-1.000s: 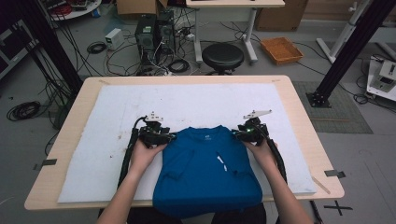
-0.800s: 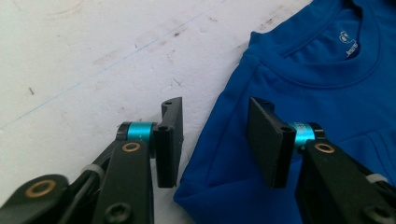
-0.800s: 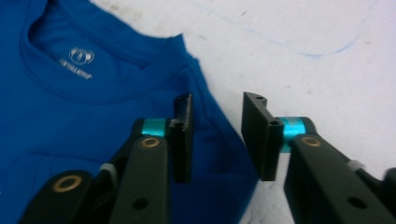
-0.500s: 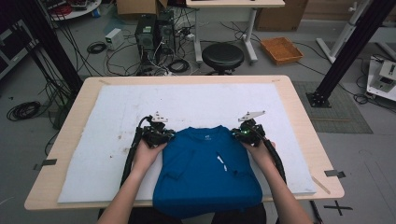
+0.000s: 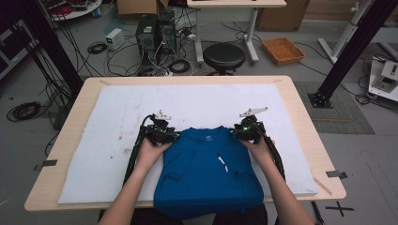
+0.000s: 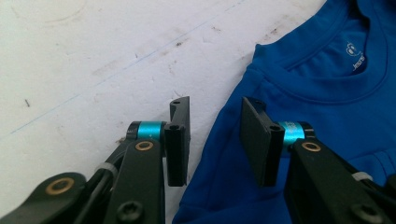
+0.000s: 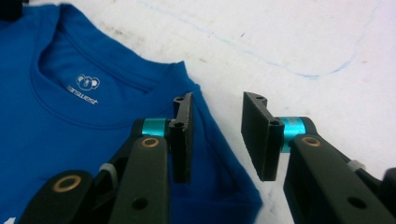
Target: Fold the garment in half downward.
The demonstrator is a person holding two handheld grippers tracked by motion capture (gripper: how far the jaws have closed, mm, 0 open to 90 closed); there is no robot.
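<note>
A blue t-shirt [image 5: 206,168] lies flat on the white mat, collar away from the person and hem over the near table edge. My left gripper [image 5: 170,136] sits at its left shoulder and my right gripper [image 5: 237,132] at its right shoulder. In the left gripper view the left gripper [image 6: 212,105] is open, its jaws having just been opening; the shirt's [image 6: 327,79] shoulder edge lies under the gap, unpinched. In the right gripper view the right gripper [image 7: 216,100] is likewise open after just opening, astride the shirt's [image 7: 70,121] other shoulder edge, pads clear of the cloth.
The white mat [image 5: 197,103] covers most of the wooden table [image 5: 300,108], with bare mat beyond and beside the shirt. A black stool [image 5: 224,56], computer boxes and cables sit on the floor behind the table.
</note>
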